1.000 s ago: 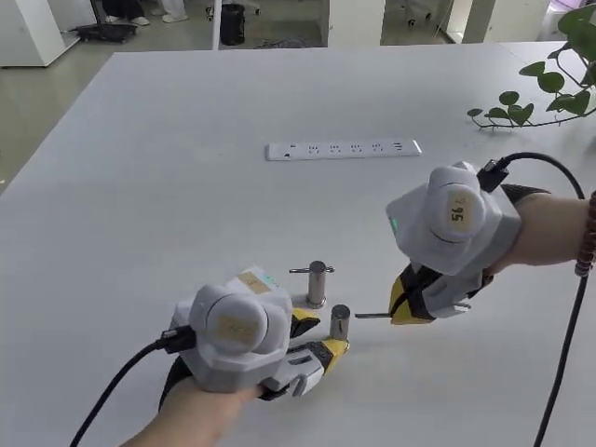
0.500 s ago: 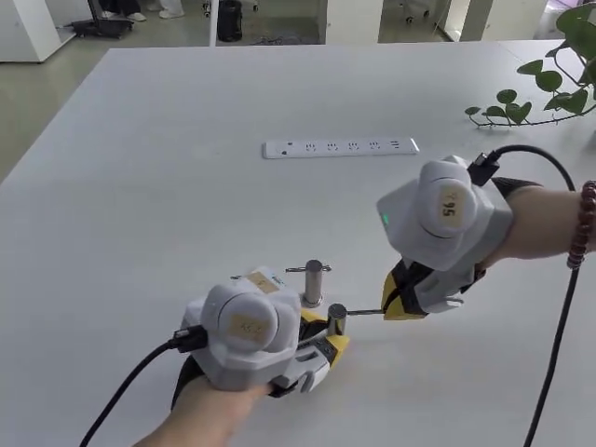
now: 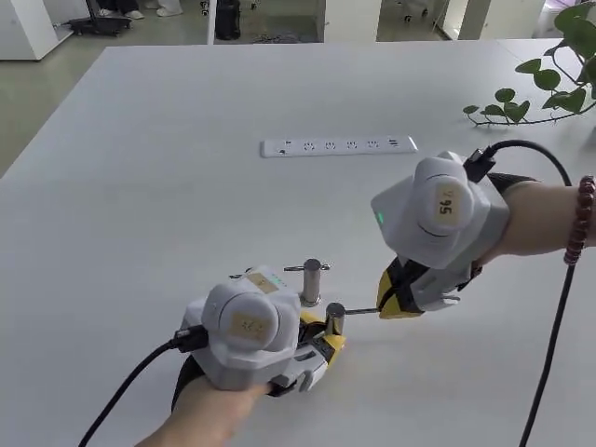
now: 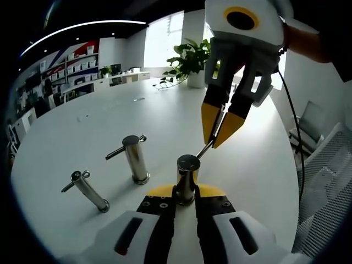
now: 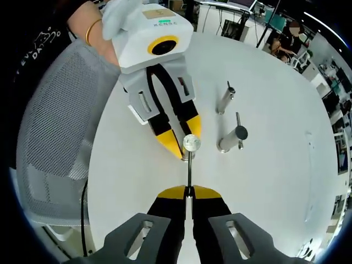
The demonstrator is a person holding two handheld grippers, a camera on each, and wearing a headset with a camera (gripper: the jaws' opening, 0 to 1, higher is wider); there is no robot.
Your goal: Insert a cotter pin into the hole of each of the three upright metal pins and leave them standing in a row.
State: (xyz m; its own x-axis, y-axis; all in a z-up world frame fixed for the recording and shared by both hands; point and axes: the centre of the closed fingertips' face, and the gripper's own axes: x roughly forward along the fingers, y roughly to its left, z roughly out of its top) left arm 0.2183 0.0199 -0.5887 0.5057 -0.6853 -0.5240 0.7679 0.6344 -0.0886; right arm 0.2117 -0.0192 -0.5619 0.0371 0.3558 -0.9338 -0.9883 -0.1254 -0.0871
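Left gripper (image 4: 186, 193) clamps the 3rd pin (image 4: 187, 173); right gripper (image 5: 188, 191) pinches a cotter (image 5: 188, 171), tip at its head; a straight push seems next.

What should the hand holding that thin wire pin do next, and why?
Probably ease the right gripper forward, pushing the cotter pin through: its tip meets the head of the metal pin that the left gripper clamps upright.

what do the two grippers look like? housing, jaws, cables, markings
The left gripper and right gripper match: rounded light-grey housing, tan sticker on top, black jaws with yellow tips, black cable at the rear. The right one's sticker bears digits; a green light sits on its side. A dark beaded bracelet is on that wrist.
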